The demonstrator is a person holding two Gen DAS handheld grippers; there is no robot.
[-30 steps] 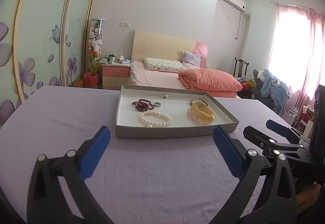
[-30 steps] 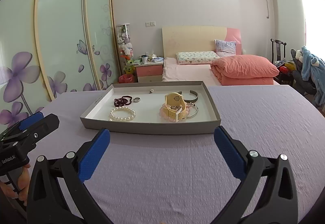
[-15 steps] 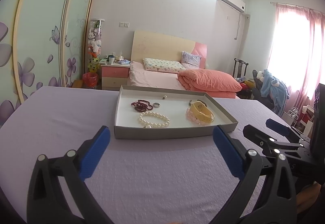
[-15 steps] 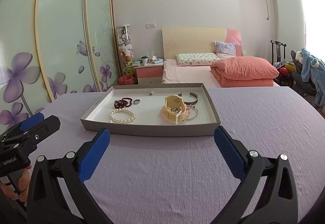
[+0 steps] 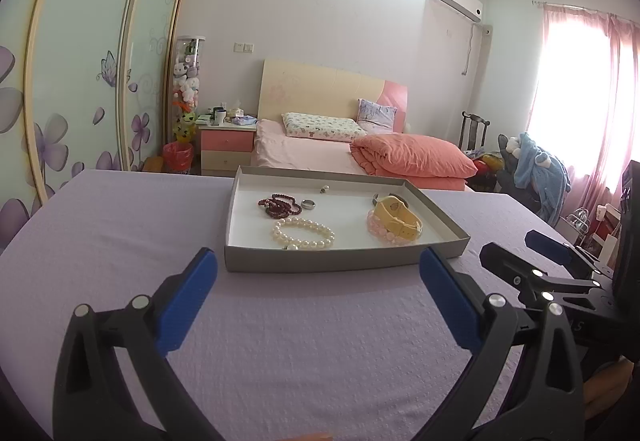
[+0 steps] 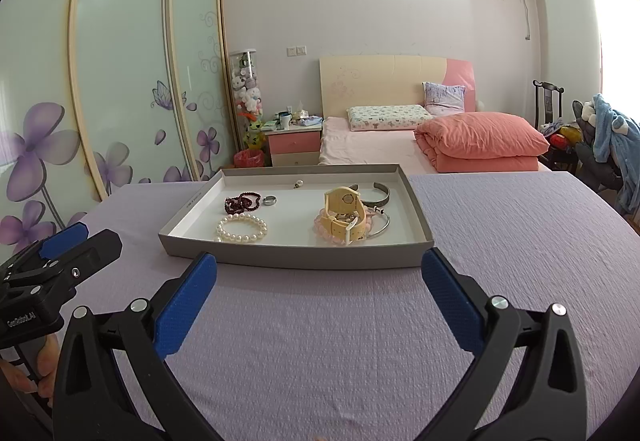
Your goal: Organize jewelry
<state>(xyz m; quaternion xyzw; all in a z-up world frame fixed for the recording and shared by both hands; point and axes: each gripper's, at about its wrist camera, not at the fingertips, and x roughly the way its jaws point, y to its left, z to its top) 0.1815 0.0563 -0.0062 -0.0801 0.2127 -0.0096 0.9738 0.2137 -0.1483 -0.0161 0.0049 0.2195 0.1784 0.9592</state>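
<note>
- The left gripper (image 5: 318,281) sits low in its frame, blue fingers wide apart and holding nothing.
- The right gripper (image 6: 319,283) is spread wide too, and empty.
- The grey tray (image 6: 280,255) sits mid-frame on the purple cloth (image 6: 500,241).
- Inside it are a pearl bracelet (image 6: 241,228), dark red beads (image 6: 242,202), a ring (image 6: 269,200) and a yellow watch (image 6: 345,215) (on what may be pink beads).
</note>
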